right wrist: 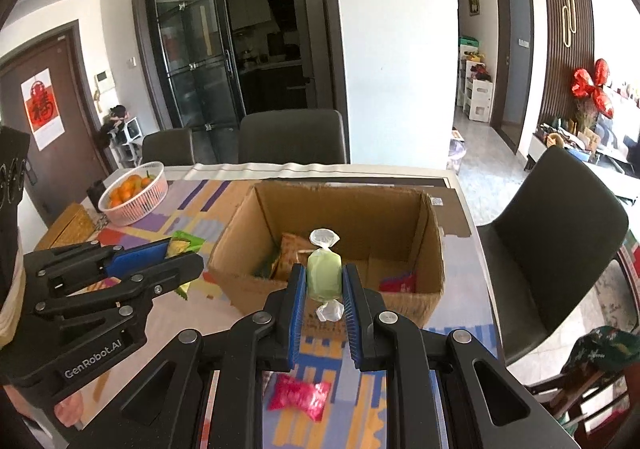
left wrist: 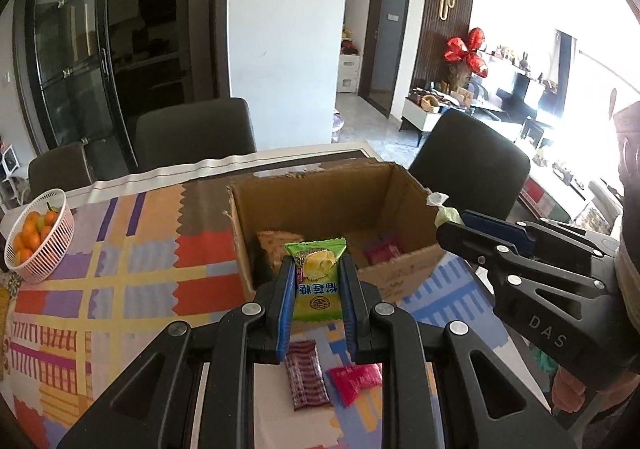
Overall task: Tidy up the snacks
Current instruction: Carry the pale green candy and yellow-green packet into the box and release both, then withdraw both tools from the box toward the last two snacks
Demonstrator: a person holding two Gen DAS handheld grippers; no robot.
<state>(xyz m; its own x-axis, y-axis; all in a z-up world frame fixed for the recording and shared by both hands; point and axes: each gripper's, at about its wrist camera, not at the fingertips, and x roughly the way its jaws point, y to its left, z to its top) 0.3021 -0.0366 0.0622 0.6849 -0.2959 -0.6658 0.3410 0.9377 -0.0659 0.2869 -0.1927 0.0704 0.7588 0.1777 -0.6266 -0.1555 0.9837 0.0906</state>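
Observation:
My left gripper [left wrist: 316,269] is shut on a green snack packet [left wrist: 318,281] and holds it at the near wall of an open cardboard box [left wrist: 404,277]. My right gripper [right wrist: 324,273] is shut on a pale green twist-wrapped candy [right wrist: 324,275] just in front of the same box [right wrist: 236,245]. The box holds a tan packet [right wrist: 290,253] and a pink packet [right wrist: 398,283]. On the cloth below lie a dark striped packet [left wrist: 304,377] and a pink packet [left wrist: 354,383]. The right gripper also shows in the left wrist view [left wrist: 452,229], the left one in the right wrist view [right wrist: 188,261].
A white basket of oranges [left wrist: 64,237] stands at the table's far left on the patterned tablecloth [left wrist: 132,281]. Dark chairs [left wrist: 196,133] stand behind the table, and another [right wrist: 560,233] at its right side.

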